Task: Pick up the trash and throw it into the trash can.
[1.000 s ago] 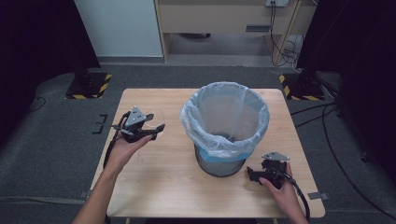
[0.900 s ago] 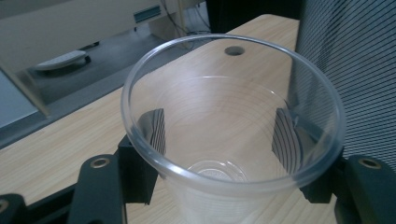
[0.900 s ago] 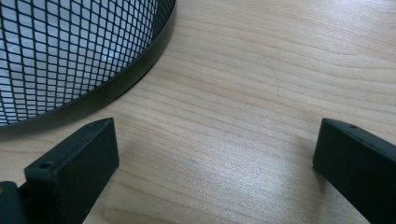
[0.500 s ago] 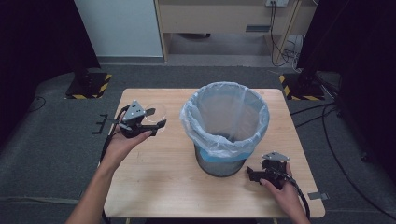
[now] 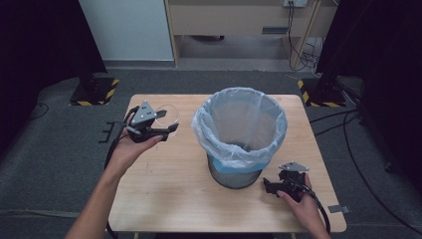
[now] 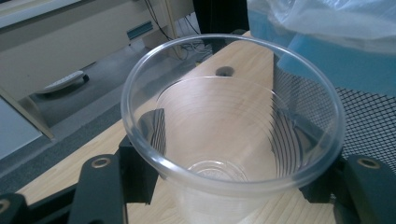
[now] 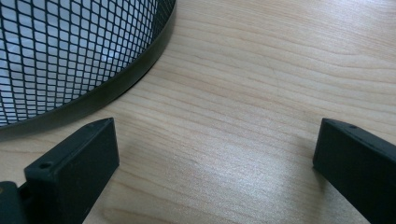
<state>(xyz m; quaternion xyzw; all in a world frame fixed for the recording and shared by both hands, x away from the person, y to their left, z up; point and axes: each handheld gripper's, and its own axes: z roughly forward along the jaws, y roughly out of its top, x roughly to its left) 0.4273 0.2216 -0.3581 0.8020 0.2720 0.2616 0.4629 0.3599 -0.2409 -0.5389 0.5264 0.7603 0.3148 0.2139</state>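
A clear plastic cup sits upright between the jaws of my left gripper, which is shut on it; the cup is lifted above the left half of the wooden table. A black mesh bin lined with a pale blue bag stands in the middle of the table, to the right of the cup. My right gripper rests low on the table by the bin's front right foot, jaws wide apart with bare wood between them; the bin's mesh wall is just ahead of it.
Grey carpet surrounds the table. A white cabinet and a wooden shelf unit stand beyond the far edge. Black stands with yellow-striped bases flank the table's far corners, and cables trail over the floor at the right.
My left gripper has carried the cup away from the person and slightly up, toward the table's far left. The right gripper has stayed put.
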